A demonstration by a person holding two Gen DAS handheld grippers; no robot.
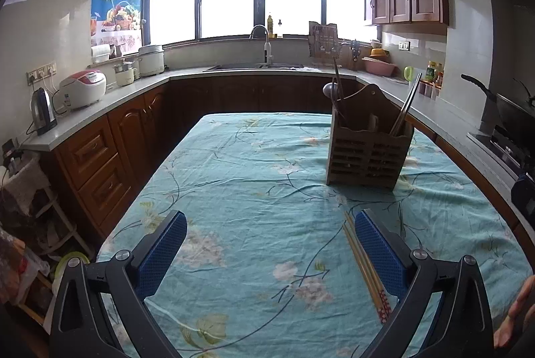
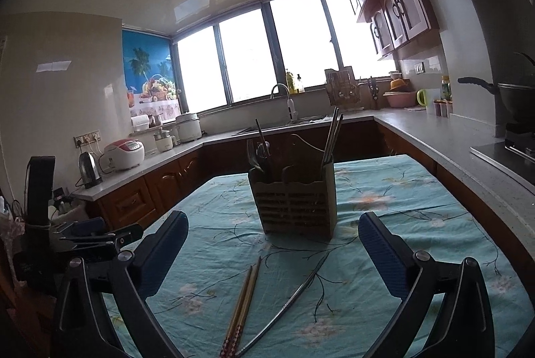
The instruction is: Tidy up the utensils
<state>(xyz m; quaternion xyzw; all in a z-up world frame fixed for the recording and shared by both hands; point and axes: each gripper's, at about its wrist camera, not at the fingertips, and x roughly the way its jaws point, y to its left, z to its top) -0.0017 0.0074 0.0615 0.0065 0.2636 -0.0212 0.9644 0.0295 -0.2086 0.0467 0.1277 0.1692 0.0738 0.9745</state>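
Observation:
A slatted wooden utensil holder (image 1: 367,150) stands upright on the blue floral tablecloth (image 1: 254,190), with spoons in its left part and metal chopsticks in its right. It also shows in the right wrist view (image 2: 296,207). A pair of wooden chopsticks (image 1: 366,267) lies just left of my left gripper's right finger. In the right wrist view the wooden chopsticks (image 2: 242,307) and a pair of metal chopsticks (image 2: 287,297) lie on the cloth between my right gripper's fingers. My left gripper (image 1: 271,224) is open and empty. My right gripper (image 2: 272,224) is open and empty.
Kitchen counters (image 1: 110,100) wrap around the table with a kettle (image 1: 41,110), rice cooker (image 1: 83,88), sink (image 1: 260,65) and stove (image 1: 501,137). The left gripper's body (image 2: 83,234) shows at the right wrist view's left. A hand (image 1: 515,318) is at the lower right.

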